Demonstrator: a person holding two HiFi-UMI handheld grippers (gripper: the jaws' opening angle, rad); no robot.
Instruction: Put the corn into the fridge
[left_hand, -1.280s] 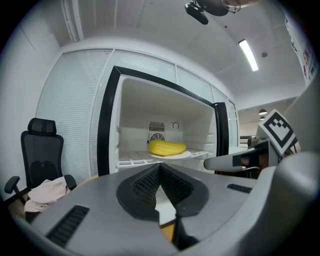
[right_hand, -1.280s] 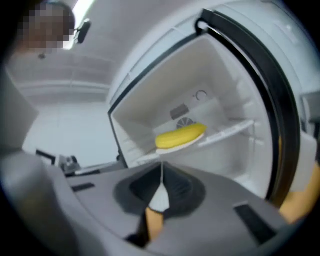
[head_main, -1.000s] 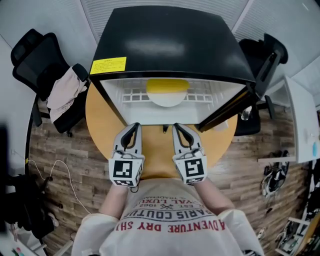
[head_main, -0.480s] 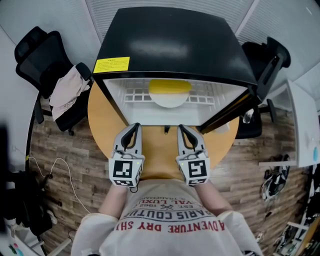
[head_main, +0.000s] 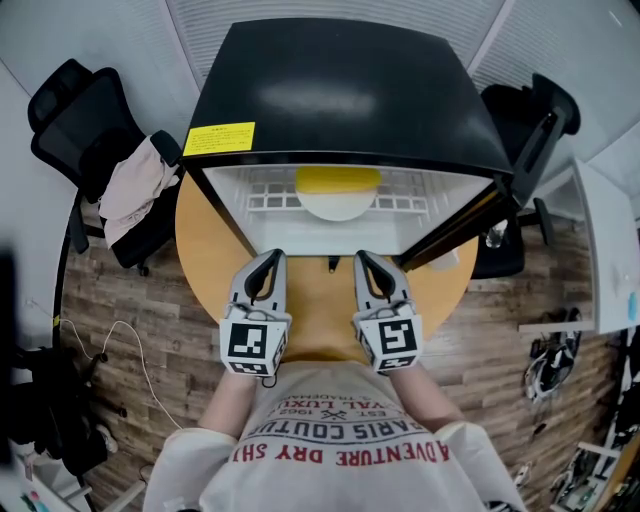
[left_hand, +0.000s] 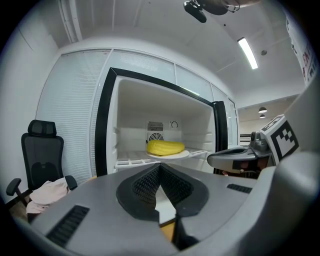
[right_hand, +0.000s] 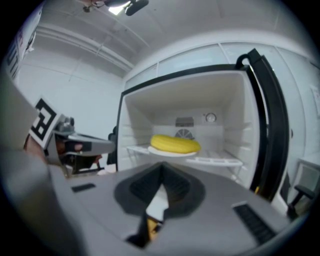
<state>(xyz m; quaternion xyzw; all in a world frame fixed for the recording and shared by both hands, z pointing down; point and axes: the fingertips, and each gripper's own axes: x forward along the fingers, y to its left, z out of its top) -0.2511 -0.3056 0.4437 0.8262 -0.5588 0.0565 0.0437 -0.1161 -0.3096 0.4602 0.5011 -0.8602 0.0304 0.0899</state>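
Note:
The yellow corn (head_main: 338, 180) lies on a white plate (head_main: 337, 206) on the wire shelf inside the open black fridge (head_main: 340, 90). Both gripper views look straight at the corn (left_hand: 165, 147) (right_hand: 175, 143). My left gripper (head_main: 272, 257) and right gripper (head_main: 360, 257) hover side by side over the round wooden table (head_main: 205, 250), just in front of the fridge opening and apart from the corn. Each gripper is shut with nothing held: the left gripper's (left_hand: 160, 165) jaws meet at the tips, and so do the right gripper's (right_hand: 161, 168).
The fridge door (head_main: 470, 220) stands open at the right. A black chair with a pale garment (head_main: 130, 190) draped on it is left of the table, and another black chair (head_main: 530, 110) is at the right. A white cable (head_main: 120, 345) lies on the wood floor.
The right gripper has drifted slightly to the right. The left gripper, the corn and the fridge door stay as they were.

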